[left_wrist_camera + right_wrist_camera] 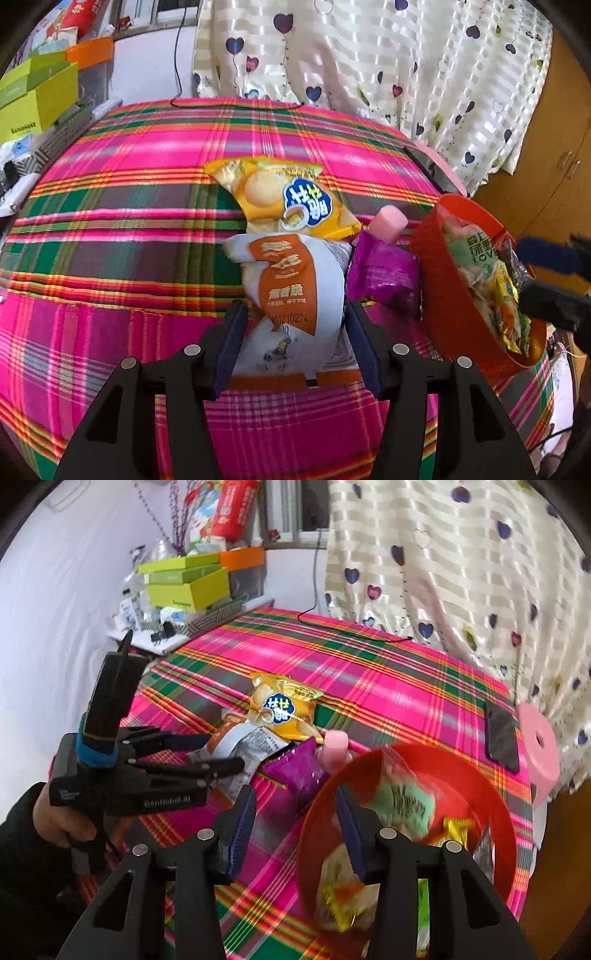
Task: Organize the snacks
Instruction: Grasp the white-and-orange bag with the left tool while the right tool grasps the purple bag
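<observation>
A white-and-orange snack packet lies on the plaid cloth, between the open fingers of my left gripper. In the right wrist view the left gripper brackets the same packet. Beyond it lie a yellow biscuit bag, a purple packet and a pink item. A red bowl at the right holds several snacks. My right gripper is open and empty, straddling the near rim of the red bowl.
A dark phone and a pink round stool are at the table's far right. Green boxes and clutter stand at the back left. A heart-pattern curtain hangs behind. A black cable lies along the far edge.
</observation>
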Available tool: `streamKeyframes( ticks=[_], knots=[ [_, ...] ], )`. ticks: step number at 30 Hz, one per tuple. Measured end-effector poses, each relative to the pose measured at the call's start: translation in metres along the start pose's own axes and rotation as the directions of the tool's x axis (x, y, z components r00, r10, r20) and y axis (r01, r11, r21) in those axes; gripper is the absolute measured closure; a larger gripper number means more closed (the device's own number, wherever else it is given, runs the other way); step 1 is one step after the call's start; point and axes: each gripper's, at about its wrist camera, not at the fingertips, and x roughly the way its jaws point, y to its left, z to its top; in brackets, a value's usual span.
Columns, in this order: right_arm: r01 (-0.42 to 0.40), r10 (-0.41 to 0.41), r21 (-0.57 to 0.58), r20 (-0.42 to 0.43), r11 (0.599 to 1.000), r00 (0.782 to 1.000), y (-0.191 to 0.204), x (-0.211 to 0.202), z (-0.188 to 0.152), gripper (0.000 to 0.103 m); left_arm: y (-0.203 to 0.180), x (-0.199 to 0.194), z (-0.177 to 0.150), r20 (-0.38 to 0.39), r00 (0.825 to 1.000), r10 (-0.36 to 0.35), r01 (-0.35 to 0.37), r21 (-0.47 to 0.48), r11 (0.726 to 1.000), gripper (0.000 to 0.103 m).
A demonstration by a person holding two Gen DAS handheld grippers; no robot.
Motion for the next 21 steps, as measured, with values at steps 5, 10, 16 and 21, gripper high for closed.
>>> streamKeyframes(
  ticks=[5, 10, 16, 21],
  knots=[
    [0.0, -0.004, -0.072, -0.057, 0.997, 0.998, -0.001, 0.026, 0.016, 0.06, 0.002, 0.004, 0.0, 0.001, 1.0, -0.01, 0.01, -0.011, 1.0, 0.046],
    [-0.015, -0.001, -0.13, -0.121, 0.991, 0.993, -0.001, 0.049, 0.025, 0.06, 0.011, -0.001, -0.003, 0.026, 1.0, -0.014, 0.016, -0.041, 0.999, 0.052],
    [-0.048, -0.02, -0.276, -0.238, 0.96, 0.971, 0.011, 0.078, 0.039, 0.06, 0.026, -0.015, -0.013, 0.043, 0.999, 0.0, 0.003, -0.074, 0.997, 0.055],
    [-0.088, -0.063, -0.359, -0.39, 0.929, 0.919, 0.019, 0.113, 0.047, 0.06, 0.037, -0.03, -0.02, 0.068, 0.998, -0.001, 0.008, -0.104, 0.995, 0.056]
  ],
)
